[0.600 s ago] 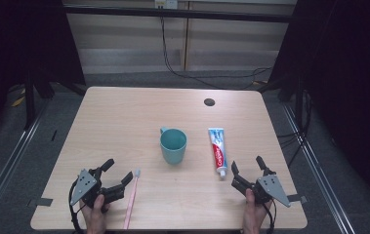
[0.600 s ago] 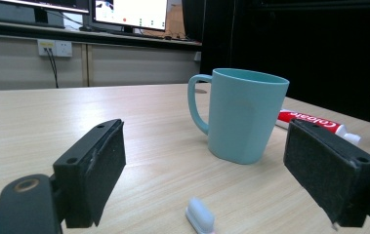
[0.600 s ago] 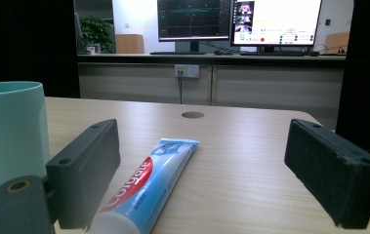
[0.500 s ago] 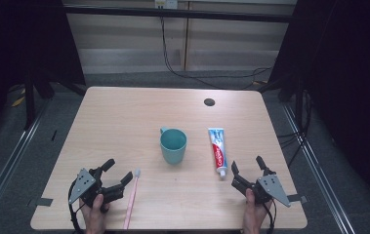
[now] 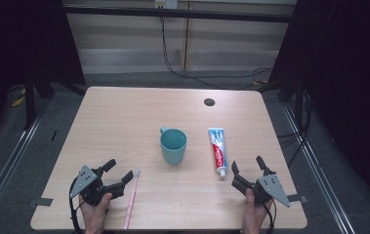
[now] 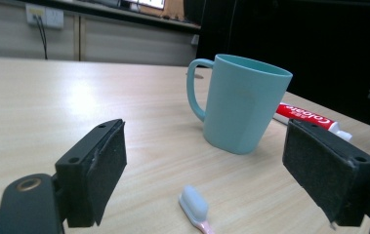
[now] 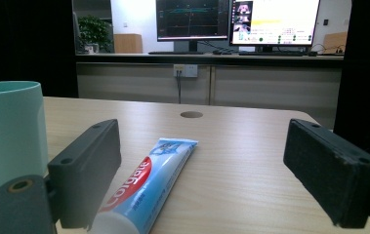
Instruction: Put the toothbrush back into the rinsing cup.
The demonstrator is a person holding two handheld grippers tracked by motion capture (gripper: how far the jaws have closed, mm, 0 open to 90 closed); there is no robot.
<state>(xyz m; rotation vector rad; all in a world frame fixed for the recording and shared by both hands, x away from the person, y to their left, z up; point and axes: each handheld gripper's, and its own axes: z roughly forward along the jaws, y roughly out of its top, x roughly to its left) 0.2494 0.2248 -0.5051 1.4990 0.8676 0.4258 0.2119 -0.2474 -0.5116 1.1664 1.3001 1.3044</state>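
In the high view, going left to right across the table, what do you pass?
Left gripper, open → pink toothbrush with white head → teal plastic mug → red, white and blue toothpaste tube → right gripper, open.

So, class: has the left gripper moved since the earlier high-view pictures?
No. The left gripper sits in the same spot beside the toothbrush, jaws open, near the table's front edge.

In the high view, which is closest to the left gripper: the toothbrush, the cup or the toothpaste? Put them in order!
From the left gripper:
1. Toothbrush, right beside its jaws.
2. Cup, mid-table, up and to the right.
3. Toothpaste, farther right, past the cup.
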